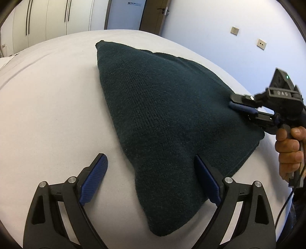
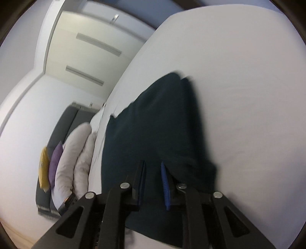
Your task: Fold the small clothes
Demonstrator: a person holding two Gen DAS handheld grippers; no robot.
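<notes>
A dark green knitted garment (image 1: 162,107) lies flat on the white bed (image 1: 53,107), roughly triangular, with one narrow end reaching toward the left wrist camera. My left gripper (image 1: 149,157) stands wide open astride that end; its right pad (image 1: 205,180) rests against the cloth's edge and its left pad (image 1: 93,178) is over bare sheet. My right gripper (image 1: 232,104), held by a hand (image 1: 288,149), has its jaws nearly together at the garment's right edge. In the blurred right wrist view the right gripper (image 2: 153,163) is low over the garment (image 2: 156,122); I see no cloth pinched.
The bed sheet (image 2: 239,95) spreads wide around the garment. Beyond the bed's edge stand a grey sofa (image 2: 57,126) with white, purple and yellow cushions (image 2: 72,159), white cupboards (image 1: 47,19) and a door (image 1: 153,15). A cable hangs under the hand.
</notes>
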